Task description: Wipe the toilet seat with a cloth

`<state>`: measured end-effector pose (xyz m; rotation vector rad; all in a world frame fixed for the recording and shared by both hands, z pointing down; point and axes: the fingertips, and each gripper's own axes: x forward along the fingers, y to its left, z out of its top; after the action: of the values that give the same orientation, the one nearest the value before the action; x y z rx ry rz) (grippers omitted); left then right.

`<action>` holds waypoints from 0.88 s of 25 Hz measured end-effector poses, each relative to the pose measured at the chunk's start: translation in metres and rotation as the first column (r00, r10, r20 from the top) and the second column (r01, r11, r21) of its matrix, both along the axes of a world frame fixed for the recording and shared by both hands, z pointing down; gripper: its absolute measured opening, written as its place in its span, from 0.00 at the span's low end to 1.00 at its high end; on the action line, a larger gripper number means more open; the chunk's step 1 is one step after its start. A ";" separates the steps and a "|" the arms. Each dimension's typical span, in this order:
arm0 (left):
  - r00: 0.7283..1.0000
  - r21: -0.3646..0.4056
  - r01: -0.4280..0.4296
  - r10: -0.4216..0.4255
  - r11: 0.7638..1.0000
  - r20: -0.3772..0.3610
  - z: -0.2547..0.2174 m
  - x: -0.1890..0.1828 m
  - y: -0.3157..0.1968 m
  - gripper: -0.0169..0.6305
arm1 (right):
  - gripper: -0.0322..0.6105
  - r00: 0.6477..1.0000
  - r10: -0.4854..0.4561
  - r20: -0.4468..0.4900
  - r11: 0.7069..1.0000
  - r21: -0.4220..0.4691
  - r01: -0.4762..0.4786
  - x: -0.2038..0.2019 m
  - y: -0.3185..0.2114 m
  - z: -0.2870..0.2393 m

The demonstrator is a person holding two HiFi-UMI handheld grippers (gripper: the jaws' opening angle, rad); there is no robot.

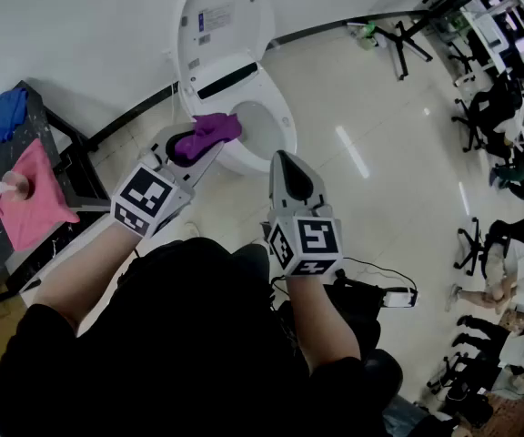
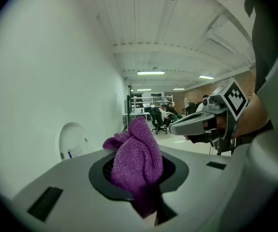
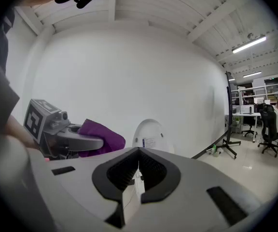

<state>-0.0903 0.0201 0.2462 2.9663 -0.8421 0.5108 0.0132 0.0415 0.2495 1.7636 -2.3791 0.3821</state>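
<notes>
The left gripper clamps a purple cloth, whose long axis points to 2 o'clock, toward the toilet seat. The right gripper is at its 4 o'clock, jaws together and empty.

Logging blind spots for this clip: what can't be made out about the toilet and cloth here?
Head view: purple cloth and left gripper cover the toilet seat's left rim; contact unclear.
Head view: lid label print too small.
Both gripper views: seat hidden behind each gripper's body; only the lid shows.
</notes>
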 end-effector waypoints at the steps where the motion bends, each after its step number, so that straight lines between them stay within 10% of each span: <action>1: 1.000 -0.001 0.006 -0.006 1.000 0.002 0.002 -0.001 -0.006 0.16 | 0.08 1.000 0.003 0.000 1.000 0.001 -0.003 0.001 -0.004 0.001; 11: 0.994 -0.083 0.096 -0.091 0.992 0.062 0.043 0.023 -0.071 0.16 | 0.07 1.000 -0.006 0.002 0.998 -0.065 0.006 0.039 -0.042 0.029; 22: 0.972 -0.227 0.194 -0.156 0.954 0.176 0.215 0.126 -0.251 0.16 | 0.07 0.991 -0.126 -0.042 0.989 -0.087 0.122 0.123 -0.206 0.167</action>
<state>0.0354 -0.2309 0.4611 2.6267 -0.9666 0.7824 0.1363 -0.1643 0.4169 1.5622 -2.3880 0.4125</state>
